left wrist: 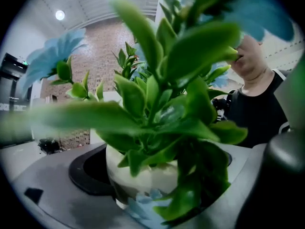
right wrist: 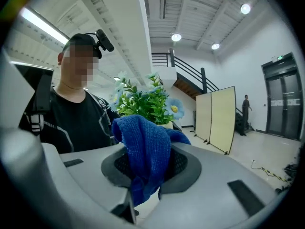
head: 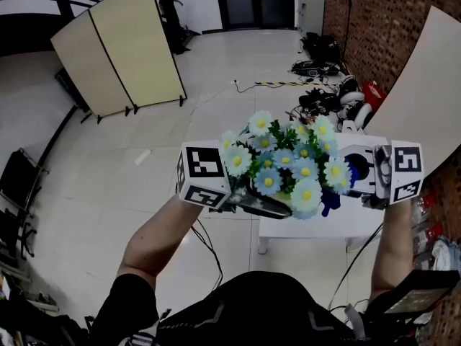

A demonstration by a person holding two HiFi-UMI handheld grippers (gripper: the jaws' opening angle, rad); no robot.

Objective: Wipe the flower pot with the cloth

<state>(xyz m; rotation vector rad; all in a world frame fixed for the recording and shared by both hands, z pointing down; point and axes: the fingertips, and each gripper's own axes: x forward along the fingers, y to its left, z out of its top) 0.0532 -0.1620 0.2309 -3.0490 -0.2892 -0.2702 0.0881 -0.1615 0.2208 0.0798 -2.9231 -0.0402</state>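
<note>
A bunch of pale blue and white daisies (head: pixel 288 161) with green leaves (left wrist: pixel 162 104) fills the middle of the head view, held up in the air. Its white flower pot (left wrist: pixel 143 175) sits between the jaws of my left gripper (left wrist: pixel 147 190), which is shut on it; from the head view the blooms hide the pot. My right gripper (right wrist: pixel 143 194) is shut on a blue cloth (right wrist: pixel 143 151) that drapes over its jaws. The cloth (head: pixel 330 202) hangs just right of the flowers, close to the plant (right wrist: pixel 143 101), and I cannot tell whether it touches the pot.
A white table (head: pixel 317 225) stands below the grippers. A beige folding screen (head: pixel 122 49) is at the back left, with a person (head: pixel 169 6) beyond it. Cables and gear (head: pixel 324 71) lie by the brick wall (head: pixel 389 20), and a pale board (head: pixel 432 85) leans at the right.
</note>
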